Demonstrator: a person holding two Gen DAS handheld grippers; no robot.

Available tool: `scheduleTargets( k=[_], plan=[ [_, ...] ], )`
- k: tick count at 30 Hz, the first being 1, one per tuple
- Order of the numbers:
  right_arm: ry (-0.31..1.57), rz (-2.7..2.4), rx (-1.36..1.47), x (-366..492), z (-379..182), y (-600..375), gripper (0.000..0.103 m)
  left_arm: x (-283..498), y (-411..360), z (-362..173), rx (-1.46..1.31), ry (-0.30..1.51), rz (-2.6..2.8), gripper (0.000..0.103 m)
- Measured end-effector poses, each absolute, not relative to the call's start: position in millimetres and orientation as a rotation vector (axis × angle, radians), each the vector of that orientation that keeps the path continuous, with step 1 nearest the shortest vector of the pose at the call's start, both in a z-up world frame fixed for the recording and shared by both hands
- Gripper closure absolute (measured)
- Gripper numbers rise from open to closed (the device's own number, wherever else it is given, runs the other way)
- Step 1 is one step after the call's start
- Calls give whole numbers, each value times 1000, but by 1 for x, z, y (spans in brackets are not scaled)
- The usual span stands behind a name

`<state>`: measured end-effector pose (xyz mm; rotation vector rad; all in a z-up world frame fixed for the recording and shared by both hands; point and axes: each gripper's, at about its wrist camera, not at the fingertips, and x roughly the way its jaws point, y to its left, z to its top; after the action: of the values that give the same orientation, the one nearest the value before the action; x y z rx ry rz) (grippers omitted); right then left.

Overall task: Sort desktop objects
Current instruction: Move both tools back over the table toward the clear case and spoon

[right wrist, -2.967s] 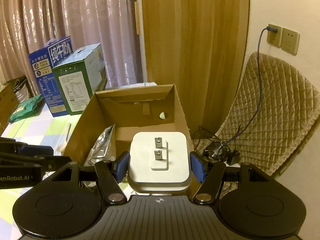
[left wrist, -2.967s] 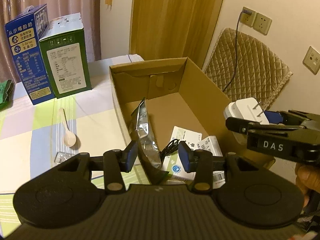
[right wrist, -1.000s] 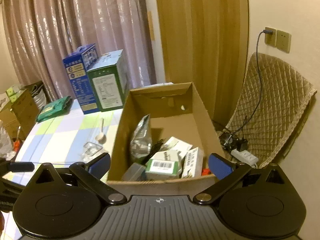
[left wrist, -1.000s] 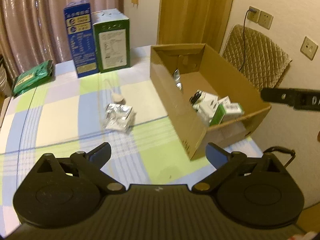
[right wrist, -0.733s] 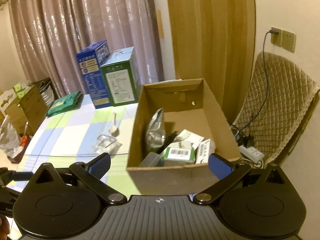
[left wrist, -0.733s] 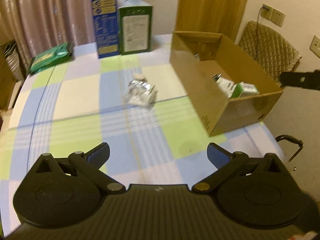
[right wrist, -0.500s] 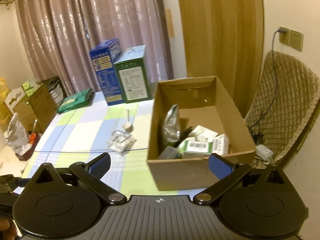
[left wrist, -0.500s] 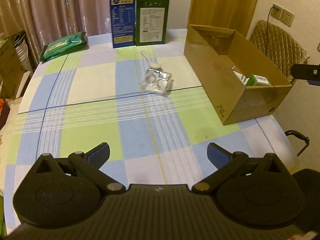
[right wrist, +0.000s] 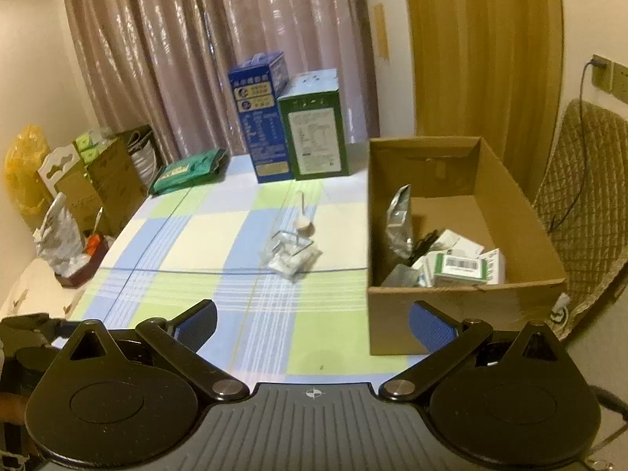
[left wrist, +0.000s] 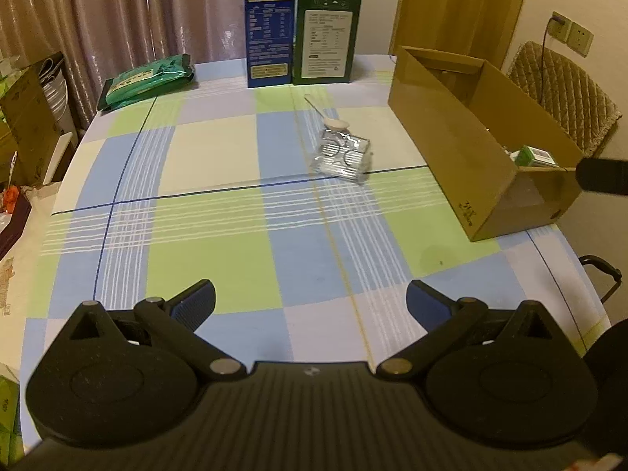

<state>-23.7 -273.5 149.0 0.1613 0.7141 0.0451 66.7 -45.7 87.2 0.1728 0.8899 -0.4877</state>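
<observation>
An open cardboard box [left wrist: 451,145] [right wrist: 396,322] stands on the right side of the checked table; in the right wrist view it holds a silver foil pouch [right wrist: 398,219], small white and green cartons [right wrist: 459,265] and a dark cable. A clear plastic packet [left wrist: 342,155] [right wrist: 292,254] and a small white spoon [left wrist: 327,115] [right wrist: 303,221] lie mid-table, left of the box. My left gripper [left wrist: 310,300] hangs open and empty over the near table. My right gripper [right wrist: 312,320] is open and empty too, well back from the box.
A blue carton [left wrist: 269,23] [right wrist: 257,117] and a green carton [left wrist: 325,37] [right wrist: 316,129] stand at the far edge. A green packet [left wrist: 147,78] [right wrist: 188,168] lies far left. Boxes and bags [right wrist: 78,180] crowd the left. A quilted chair [left wrist: 565,90] stands beyond the box.
Both grippers have pulled back and up from the box. The right one let the white plug adapter go into the box and opened wide; the left one opened wide too.
</observation>
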Motion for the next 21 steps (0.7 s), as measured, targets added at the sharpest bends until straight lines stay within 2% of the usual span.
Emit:
scheduleTargets(
  k=[21],
  plan=[
    [751,61,179,22,102,-228,2,130,-14,50,196,900,-475,1]
  ],
)
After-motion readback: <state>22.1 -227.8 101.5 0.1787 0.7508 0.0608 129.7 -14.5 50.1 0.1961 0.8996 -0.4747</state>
